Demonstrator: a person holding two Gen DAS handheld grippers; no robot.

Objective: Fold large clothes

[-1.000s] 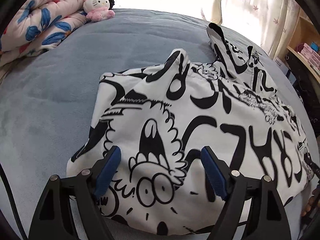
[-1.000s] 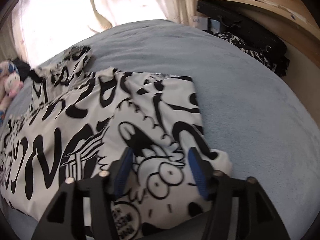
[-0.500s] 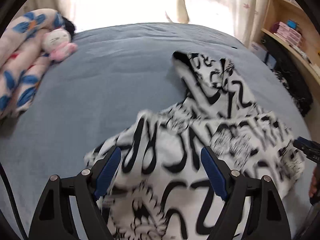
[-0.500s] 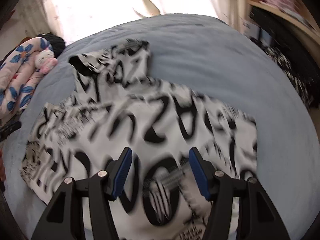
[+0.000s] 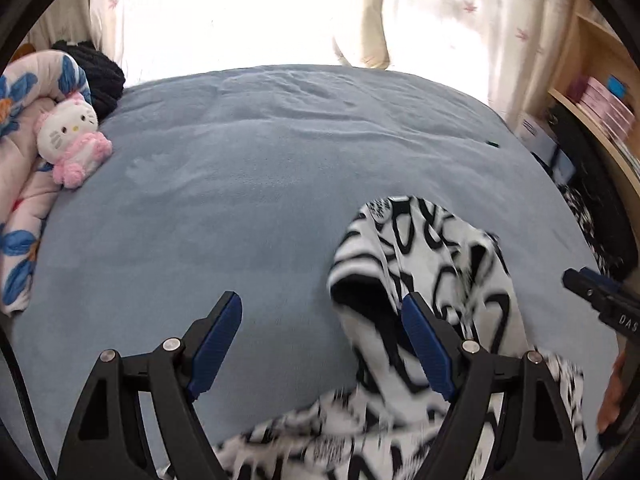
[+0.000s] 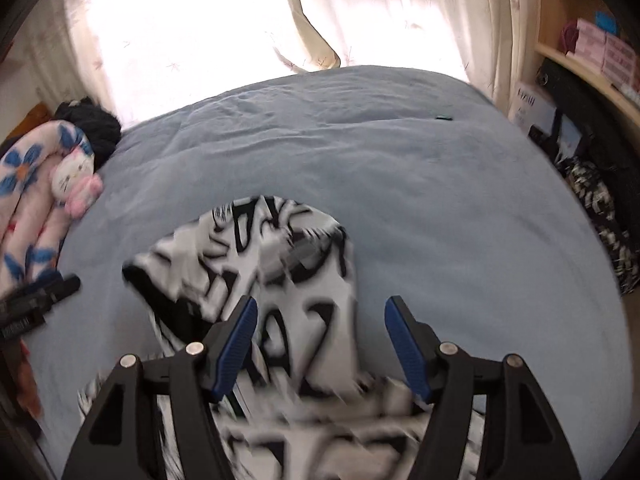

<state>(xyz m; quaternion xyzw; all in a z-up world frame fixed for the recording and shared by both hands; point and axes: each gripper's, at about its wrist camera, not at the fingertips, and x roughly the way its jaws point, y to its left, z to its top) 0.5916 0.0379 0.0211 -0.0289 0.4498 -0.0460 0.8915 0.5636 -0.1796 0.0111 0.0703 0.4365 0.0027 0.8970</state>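
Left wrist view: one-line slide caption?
Open left gripper above blue bed, black-and-white hoodie lower right, plush cat at left.

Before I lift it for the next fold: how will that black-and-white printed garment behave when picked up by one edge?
The printed garment is probably floppy: it lies rumpled in soft curves on the blue bedspread. It looks fairly thick, so perhaps heavy enough to sag and drag. Its hood would likely flop loose.

A white hoodie (image 5: 436,272) covered in bold black cartoon lettering lies rumpled on the blue bedspread (image 5: 248,168), its dark-lined hood opening facing left, motion-blurred at the near edge
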